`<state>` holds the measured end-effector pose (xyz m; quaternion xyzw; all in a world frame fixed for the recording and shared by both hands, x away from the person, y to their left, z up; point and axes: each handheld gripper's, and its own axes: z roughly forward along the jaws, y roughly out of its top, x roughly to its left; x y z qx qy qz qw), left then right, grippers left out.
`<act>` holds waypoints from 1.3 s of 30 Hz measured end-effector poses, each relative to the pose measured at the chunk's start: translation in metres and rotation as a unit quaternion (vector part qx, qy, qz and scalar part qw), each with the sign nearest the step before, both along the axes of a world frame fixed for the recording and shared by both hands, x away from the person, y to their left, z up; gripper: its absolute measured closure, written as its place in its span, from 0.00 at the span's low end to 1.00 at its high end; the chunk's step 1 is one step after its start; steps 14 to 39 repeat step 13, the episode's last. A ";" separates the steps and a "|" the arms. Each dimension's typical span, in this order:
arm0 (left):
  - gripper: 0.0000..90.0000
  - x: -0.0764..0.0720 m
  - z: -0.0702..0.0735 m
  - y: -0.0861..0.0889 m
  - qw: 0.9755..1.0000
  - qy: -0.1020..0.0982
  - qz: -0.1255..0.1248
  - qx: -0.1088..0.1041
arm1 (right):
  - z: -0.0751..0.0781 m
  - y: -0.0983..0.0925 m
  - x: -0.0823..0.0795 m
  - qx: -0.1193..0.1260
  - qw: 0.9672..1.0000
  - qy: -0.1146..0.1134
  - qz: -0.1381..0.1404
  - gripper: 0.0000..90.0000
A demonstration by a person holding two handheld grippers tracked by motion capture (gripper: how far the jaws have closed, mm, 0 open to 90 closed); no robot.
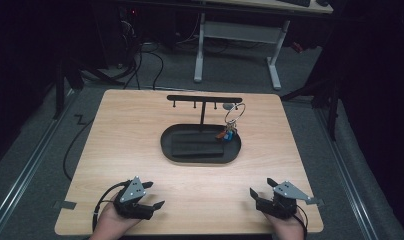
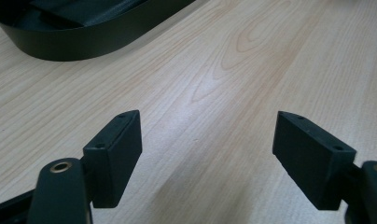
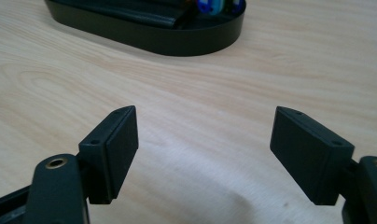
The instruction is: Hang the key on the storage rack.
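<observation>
Beyond both grippers' spread fingers [image 3: 114,149], an oval black tray [image 1: 167,145].

The room was dark, but the table [image 1: 140,140] was lit from above. The high view looked a bit fuzzy. Up close, the wood shone pale, and the tray [image 3: 177,44] looked blurry.

Your left gripper [image 1: 151,195] and right gripper [image 1: 261,188] are matte black, each topped by a grey three-cornered plate dotted with small dark screws. A black cable loops out behind each body, just past your bare hands. Along each gripper's own line of sight, its two jaws end in flat rectangular black pads [image 2: 115,156] with two small screw holes on the edge, and a brass-ringed hole sits at the base of each arm.
</observation>
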<state>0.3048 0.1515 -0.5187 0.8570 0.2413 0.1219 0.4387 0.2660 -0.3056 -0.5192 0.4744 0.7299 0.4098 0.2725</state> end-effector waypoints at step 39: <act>0.27 -0.003 0.001 0.005 1.000 -0.005 0.005 0.001 | -0.004 0.008 0.005 -0.010 1.000 0.003 0.017 0.26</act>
